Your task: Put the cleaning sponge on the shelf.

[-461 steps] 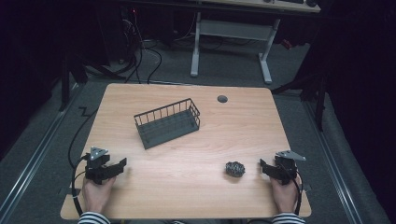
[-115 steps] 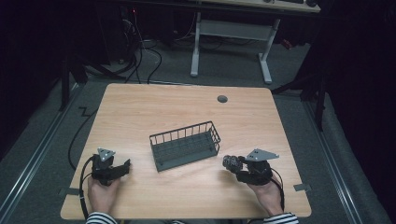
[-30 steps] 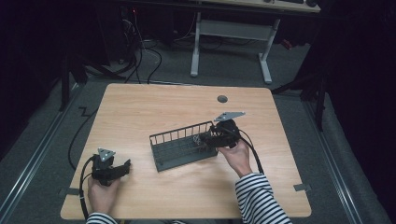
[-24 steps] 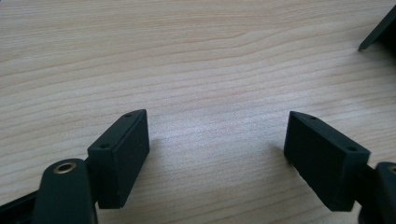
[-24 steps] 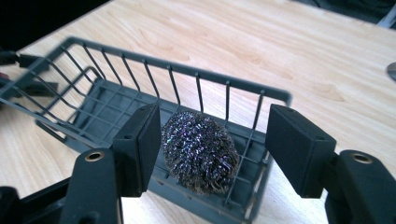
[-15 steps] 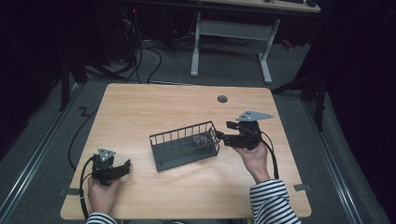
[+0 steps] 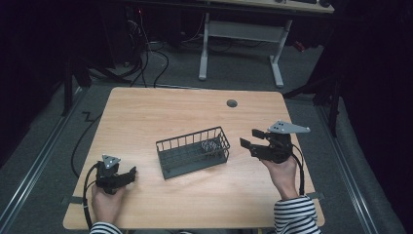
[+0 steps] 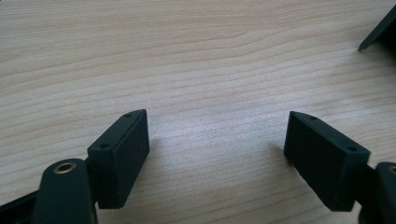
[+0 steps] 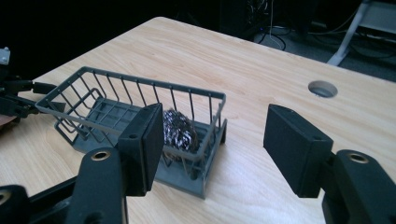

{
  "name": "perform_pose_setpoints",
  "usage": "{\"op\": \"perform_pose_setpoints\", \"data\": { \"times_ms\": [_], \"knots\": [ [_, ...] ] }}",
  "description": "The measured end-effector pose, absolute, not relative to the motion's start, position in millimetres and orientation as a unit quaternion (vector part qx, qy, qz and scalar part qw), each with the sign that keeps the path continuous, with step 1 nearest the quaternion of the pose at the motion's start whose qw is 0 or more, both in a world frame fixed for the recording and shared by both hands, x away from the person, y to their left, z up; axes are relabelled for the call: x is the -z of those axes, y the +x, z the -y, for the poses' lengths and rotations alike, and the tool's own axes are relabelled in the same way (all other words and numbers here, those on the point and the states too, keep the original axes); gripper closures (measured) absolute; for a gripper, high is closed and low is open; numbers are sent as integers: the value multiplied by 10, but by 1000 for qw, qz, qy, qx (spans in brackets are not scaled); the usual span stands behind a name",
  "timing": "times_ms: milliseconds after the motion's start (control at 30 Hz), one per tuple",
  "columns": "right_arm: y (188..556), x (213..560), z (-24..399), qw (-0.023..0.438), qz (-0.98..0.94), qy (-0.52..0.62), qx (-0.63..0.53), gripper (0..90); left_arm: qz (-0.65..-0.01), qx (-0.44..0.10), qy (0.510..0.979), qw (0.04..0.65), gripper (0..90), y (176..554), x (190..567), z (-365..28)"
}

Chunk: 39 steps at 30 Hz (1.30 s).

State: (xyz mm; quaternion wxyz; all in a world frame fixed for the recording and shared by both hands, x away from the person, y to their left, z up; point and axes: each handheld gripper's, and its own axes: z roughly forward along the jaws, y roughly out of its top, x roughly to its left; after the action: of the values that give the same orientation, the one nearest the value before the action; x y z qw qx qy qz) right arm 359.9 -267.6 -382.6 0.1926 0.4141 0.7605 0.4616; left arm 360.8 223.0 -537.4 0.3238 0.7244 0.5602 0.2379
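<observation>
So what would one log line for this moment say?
scourer: in basket, right end | right gripper: beside basket, fingers empty, just been closing | left gripper: open, on table

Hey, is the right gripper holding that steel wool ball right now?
No, the steel wool ball lies inside the wire basket, and the right gripper has nothing between its open jaws.

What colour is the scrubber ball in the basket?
Shiny silver-grey metal, the scrubber ball shows best in the right gripper view, inside the dark grey wire basket.
</observation>
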Motion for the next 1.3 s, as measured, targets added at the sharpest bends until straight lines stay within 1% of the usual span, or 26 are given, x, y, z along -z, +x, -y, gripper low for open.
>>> {"op": "perform_pose_setpoints", "data": {
  "times_ms": [267, 500, 833, 1067, 1300],
  "knots": [
    [3469, 3898, 2894, 200, -747, 431, -466, 394, -560, -238, 724, 324, 225, 3608, 5374, -2229],
    [3394, 3980, 3032, 197, -735, 445, -473, 396, -560, -238, 725, 323, 225, 3608, 5373, -2230],
    [3295, 4266, 3204, 189, -719, 476, -469, 396, -560, -238, 725, 323, 225, 3607, 5373, -2230],
    [3251, 4483, 3278, 189, -709, 493, -467, 393, -560, -238, 724, 323, 225, 3607, 5374, -2228],
    [3229, 4627, 3316, 192, -702, 506, -463, 384, -560, -238, 725, 323, 224, 3607, 5374, -2229]
  ]
}}
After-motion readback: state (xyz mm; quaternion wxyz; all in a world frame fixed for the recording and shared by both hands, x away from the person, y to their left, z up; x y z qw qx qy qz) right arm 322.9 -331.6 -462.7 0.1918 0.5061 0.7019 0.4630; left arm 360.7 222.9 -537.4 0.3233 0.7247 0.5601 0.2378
